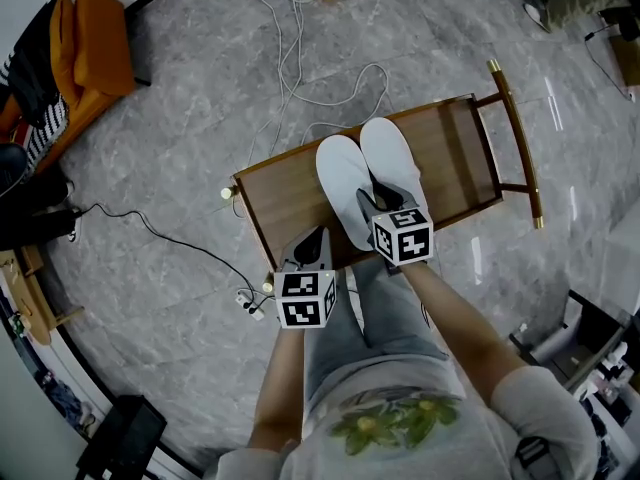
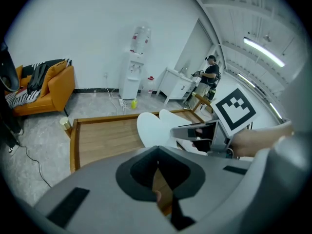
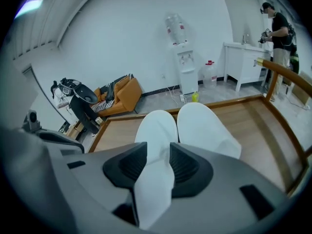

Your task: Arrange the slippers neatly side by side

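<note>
One desk (image 1: 290,188) carries both slippers (image 1: 345,173), touching side by side, toes far. Pairing looks nearly done. Next, the right tool (image 3: 155,167), pitched down with jaws half apart and loose about the left slipper (image 3: 156,130) at its heel, should back off cleanly. The left tool (image 2: 157,172) hangs near, pinched shut, empty.

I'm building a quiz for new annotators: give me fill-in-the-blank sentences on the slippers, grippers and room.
Both slippers lie on the wooden bench, and their colour is ____.
The right gripper has one ____ between its jaws.
The left gripper is empty, its jaws ____.
The sofa by the wall is ____.
Missing words: white; slipper; shut; orange.
</note>
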Tool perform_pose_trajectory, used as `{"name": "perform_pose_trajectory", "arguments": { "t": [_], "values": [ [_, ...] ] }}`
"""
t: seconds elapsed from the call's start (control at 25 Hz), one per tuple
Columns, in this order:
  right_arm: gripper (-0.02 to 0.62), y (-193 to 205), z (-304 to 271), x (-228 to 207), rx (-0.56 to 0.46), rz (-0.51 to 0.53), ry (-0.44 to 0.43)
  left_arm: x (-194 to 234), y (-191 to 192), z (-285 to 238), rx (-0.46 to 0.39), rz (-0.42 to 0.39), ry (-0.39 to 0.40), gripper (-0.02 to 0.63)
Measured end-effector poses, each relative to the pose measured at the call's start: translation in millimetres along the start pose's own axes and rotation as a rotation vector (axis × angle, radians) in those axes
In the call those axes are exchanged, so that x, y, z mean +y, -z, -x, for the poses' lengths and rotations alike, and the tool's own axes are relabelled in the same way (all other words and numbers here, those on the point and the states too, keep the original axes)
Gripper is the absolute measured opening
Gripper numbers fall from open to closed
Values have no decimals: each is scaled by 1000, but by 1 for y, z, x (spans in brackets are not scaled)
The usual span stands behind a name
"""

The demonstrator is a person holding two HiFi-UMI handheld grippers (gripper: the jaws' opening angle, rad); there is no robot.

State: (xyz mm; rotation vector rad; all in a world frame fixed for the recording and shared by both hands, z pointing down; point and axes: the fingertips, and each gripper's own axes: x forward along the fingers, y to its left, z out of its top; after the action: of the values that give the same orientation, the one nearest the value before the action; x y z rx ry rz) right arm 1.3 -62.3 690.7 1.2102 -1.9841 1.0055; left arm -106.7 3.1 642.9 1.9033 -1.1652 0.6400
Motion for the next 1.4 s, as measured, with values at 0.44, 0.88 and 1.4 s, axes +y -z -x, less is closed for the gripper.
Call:
{"name": "perform_pose_trajectory", "arguments": {
  "t": [0.44,0.88,1.4],
  "values": [
    [163,-16,42,16,-40,39,-41,-23,-29,28,-41,-72,6,15],
    [195,-46,102,36,-109,122,-127,-39,-76,73,-146,-156,-5,15],
    [227,-50,170,58,-206,137,-241,-73,-109,122,-266,-221,3,15]
  ]
}}
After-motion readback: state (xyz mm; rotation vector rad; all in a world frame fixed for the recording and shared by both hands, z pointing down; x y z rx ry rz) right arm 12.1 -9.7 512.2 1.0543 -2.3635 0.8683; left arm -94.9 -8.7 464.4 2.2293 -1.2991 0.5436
